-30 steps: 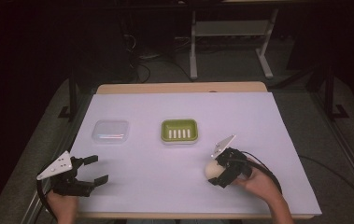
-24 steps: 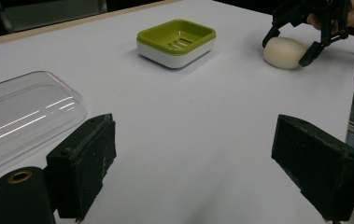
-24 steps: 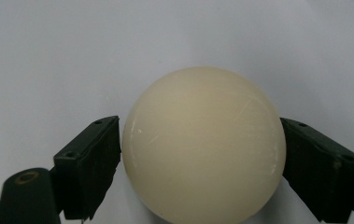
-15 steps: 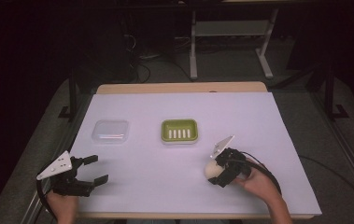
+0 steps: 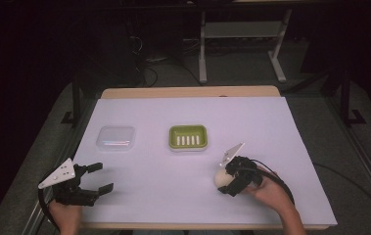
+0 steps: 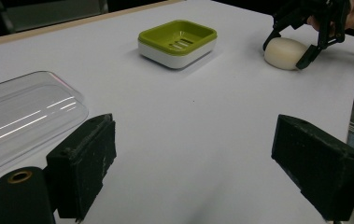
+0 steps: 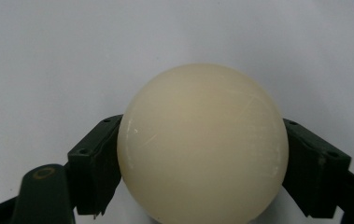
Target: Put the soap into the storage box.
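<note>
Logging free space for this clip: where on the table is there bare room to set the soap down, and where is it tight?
Bare sheet lies between the left gripper and the soap, in front of the green soap dish. The far strip behind the dish and clear lid is free too, as is the right side. Tightest is around the right gripper, closed on the soap.

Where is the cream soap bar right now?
In the high view, the soap bar sits front right on the table, between the right gripper jaws, nearer than the green soap dish.
</note>
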Demonstrator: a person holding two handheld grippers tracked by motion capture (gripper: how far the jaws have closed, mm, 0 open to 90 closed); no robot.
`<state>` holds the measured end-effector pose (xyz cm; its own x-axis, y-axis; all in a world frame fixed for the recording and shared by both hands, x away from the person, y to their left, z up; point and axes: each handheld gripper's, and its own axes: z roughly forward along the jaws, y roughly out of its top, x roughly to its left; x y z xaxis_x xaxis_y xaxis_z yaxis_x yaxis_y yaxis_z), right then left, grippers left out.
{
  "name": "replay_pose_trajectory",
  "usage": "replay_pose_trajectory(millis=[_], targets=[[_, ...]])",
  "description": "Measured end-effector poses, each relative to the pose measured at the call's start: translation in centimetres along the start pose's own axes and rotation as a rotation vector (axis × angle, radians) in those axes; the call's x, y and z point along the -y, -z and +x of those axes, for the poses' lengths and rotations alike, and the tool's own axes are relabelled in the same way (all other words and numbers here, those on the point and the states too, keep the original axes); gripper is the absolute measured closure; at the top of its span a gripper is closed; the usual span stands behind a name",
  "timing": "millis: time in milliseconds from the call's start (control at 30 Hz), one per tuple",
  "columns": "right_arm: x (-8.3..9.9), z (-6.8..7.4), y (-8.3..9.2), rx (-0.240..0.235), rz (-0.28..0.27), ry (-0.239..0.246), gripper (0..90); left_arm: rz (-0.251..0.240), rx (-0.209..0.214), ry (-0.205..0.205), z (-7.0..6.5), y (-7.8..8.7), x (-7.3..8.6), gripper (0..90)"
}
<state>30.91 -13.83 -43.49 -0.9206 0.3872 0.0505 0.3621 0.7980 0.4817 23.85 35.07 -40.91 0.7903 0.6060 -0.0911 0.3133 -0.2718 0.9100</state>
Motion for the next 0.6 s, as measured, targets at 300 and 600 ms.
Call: replay_pose_trajectory(millis=[300, 600], targets=[[-0.12, 0.14, 0.06, 0.004, 0.009, -0.008, 21.7, -0.001, -0.002, 0.000, 0.04, 0.02, 0.05, 13.2], [-0.16, -0.18, 0.34, -0.020, -0.003, -0.012, 21.8, -0.005, -0.008, 0.004, 0.16, 0.10, 0.12, 13.2]])
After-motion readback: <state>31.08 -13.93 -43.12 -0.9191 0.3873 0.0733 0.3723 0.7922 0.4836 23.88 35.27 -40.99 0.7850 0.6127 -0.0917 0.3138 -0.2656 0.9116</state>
